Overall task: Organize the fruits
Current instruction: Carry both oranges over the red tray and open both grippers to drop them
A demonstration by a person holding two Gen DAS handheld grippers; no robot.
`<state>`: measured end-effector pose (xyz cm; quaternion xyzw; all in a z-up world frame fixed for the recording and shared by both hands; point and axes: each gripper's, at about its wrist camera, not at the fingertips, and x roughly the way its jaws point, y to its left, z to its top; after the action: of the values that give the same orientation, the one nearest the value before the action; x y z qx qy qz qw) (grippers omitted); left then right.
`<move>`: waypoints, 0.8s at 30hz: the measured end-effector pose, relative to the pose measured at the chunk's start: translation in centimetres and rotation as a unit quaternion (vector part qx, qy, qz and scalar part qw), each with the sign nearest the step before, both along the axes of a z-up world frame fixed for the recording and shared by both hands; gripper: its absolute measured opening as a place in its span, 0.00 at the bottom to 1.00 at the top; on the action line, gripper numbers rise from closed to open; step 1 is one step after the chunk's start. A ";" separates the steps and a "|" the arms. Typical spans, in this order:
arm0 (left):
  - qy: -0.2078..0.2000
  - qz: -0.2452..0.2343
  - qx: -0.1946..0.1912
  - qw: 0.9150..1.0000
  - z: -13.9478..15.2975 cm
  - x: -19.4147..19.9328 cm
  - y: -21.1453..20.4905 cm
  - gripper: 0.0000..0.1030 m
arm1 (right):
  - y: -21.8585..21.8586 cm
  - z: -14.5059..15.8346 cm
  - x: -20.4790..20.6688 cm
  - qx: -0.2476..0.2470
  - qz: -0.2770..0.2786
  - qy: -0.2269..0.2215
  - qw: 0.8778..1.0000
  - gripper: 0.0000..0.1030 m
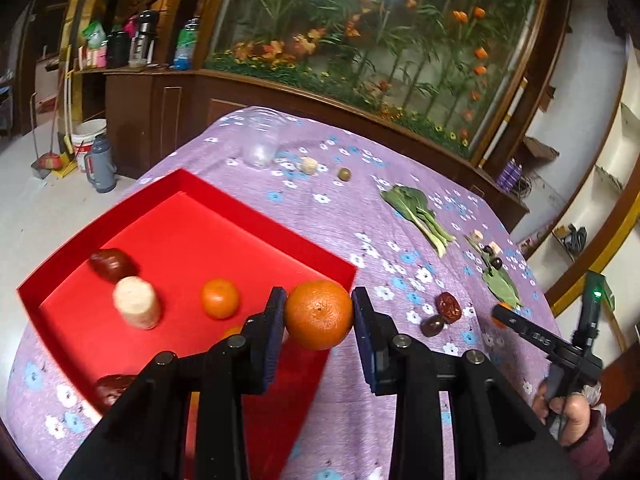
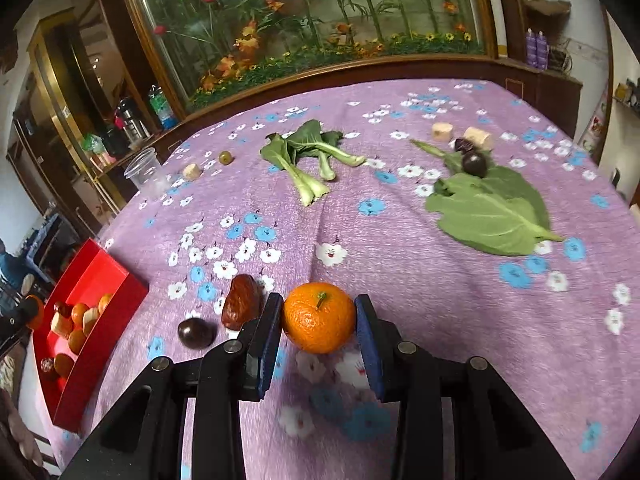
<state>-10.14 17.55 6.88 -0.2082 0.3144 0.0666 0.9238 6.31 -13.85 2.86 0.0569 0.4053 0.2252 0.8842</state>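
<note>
My left gripper [image 1: 319,314] is shut on an orange [image 1: 319,315] and holds it over the right edge of the red tray [image 1: 256,216]. The tray holds a smaller orange [image 1: 220,298], a pale banana piece [image 1: 137,302] and red dates [image 1: 112,265]. My right gripper [image 2: 319,318] is shut on a second orange [image 2: 319,317] just above the purple cloth. A red date [image 2: 241,301] and a dark plum [image 2: 197,333] lie left of it. The tray [image 2: 100,280] shows at the left edge of the right wrist view, with several fruits inside.
Bok choy [image 2: 308,156], a large green leaf [image 2: 490,210] with a dark plum [image 2: 475,163], banana pieces [image 2: 442,132], a small green fruit [image 2: 226,157] and a clear plastic cup [image 2: 146,172] lie on the flowered cloth. A wooden cabinet and flower display stand behind the table.
</note>
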 end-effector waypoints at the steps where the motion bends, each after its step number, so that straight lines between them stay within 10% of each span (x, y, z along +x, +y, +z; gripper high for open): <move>1: -0.002 0.005 -0.002 1.000 0.0 -0.4 0.4 0.31 | 0.0 0.4 -0.3 -0.003 0.001 -0.003 1.000 0.38; 13: -0.016 0.068 -0.038 0.997 -1.2 -4.8 6.1 0.31 | 8.5 6.0 -5.3 -0.032 0.110 -0.056 0.992 0.39; 24: -0.003 0.118 -0.046 0.992 -3.2 -6.6 10.4 0.31 | 20.6 4.5 -10.8 -0.030 0.241 -0.030 0.970 0.39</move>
<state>-16.77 27.94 3.65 -0.2860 0.2879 0.1599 0.8999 -4.48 6.78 7.35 -0.0757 0.3868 0.4210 0.8170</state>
